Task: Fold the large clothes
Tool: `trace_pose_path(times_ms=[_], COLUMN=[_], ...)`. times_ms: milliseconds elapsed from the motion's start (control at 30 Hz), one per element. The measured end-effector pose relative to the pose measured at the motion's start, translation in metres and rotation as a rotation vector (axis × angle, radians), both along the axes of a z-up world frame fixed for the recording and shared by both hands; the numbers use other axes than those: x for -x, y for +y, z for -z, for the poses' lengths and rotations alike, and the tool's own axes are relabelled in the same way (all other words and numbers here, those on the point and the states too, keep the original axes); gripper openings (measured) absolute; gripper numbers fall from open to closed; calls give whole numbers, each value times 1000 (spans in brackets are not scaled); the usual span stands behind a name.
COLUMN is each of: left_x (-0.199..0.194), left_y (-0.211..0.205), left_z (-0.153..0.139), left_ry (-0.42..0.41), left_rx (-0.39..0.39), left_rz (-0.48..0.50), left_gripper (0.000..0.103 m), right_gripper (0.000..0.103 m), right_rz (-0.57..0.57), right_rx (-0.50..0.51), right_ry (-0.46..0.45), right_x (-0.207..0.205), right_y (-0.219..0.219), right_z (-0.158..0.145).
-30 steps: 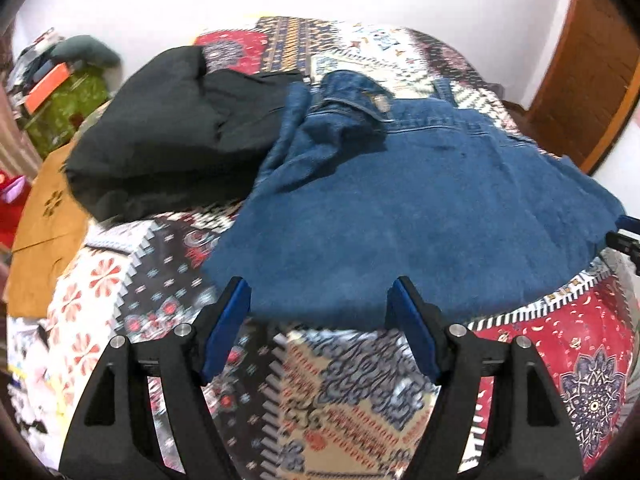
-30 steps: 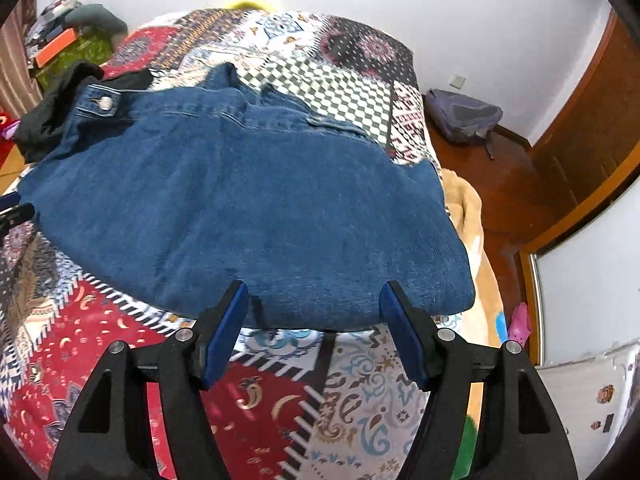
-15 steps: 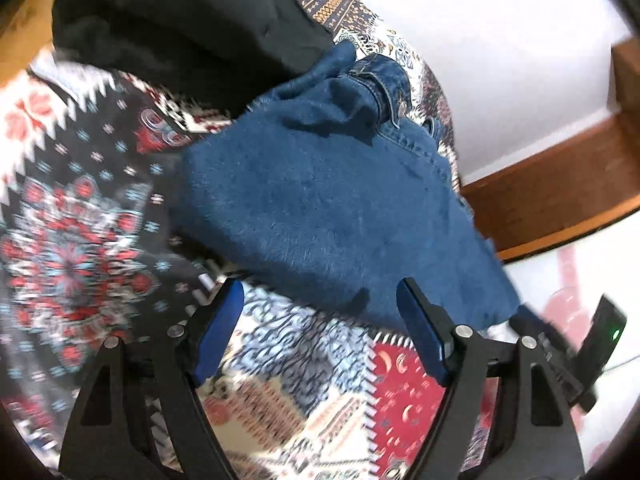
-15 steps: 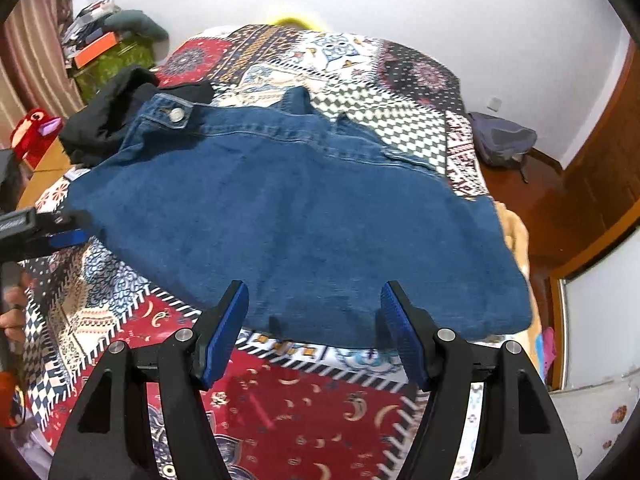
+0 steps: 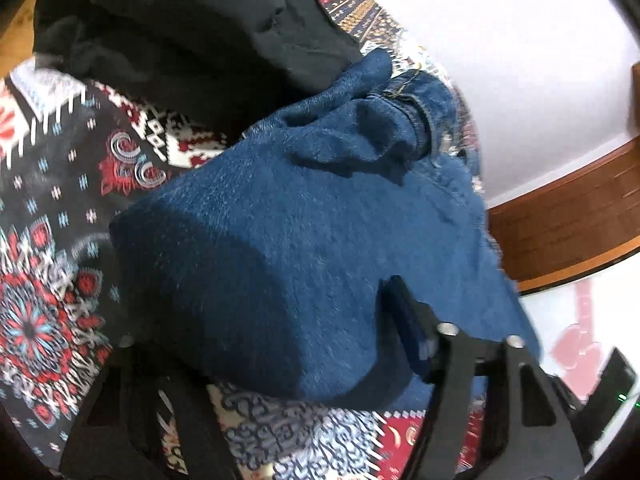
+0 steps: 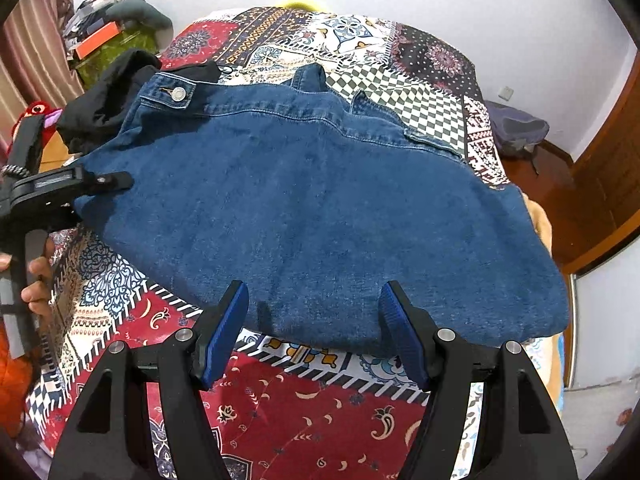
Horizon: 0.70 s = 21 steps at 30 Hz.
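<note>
A blue denim jacket lies spread flat on the patchwork bedspread. My right gripper is open at the jacket's near hem, its blue pads just over the edge and not pressing on it. My left gripper straddles the jacket's left corner; its jaws are closing with denim bulging between them. One left finger shows, the other is hidden under the cloth. In the right wrist view the left gripper reaches in at the jacket's left edge.
A black garment is heaped beside the jacket's collar end. A person's hand holds the left tool. Boxes and clutter stand at the far left, a grey bag on the floor, and a wooden door at the right.
The left gripper rolled and dropped onto the jacket's left corner, and its jaws narrowed around the denim. The right gripper drifted a little along the near hem, still open.
</note>
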<state>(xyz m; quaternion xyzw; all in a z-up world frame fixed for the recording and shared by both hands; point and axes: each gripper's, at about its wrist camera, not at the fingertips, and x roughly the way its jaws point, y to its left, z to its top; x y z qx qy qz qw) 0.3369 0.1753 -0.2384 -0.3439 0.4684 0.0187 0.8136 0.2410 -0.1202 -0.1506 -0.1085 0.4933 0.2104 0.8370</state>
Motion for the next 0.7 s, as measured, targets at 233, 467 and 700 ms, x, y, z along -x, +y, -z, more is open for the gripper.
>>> trace_pose_path(times_ms=[233,467,700], left_x=[-7,-14,7], left_y=[-15,-51,-70], left_z=[-22,-93,-185], left_ry=[-4,-164,-380], left_rx=[-81,-176,-226], left_rz=[-41,41,145], left_gripper=[29,14,11], right_gripper=[65,65,66], right_rz=[3,21,16], right_rx=[-11,-28,-154], right_ry=[-13,-41,-37], right_x=[6,5,-12], right_y=[-3,-9,10], right_z=[-7,-23,-50])
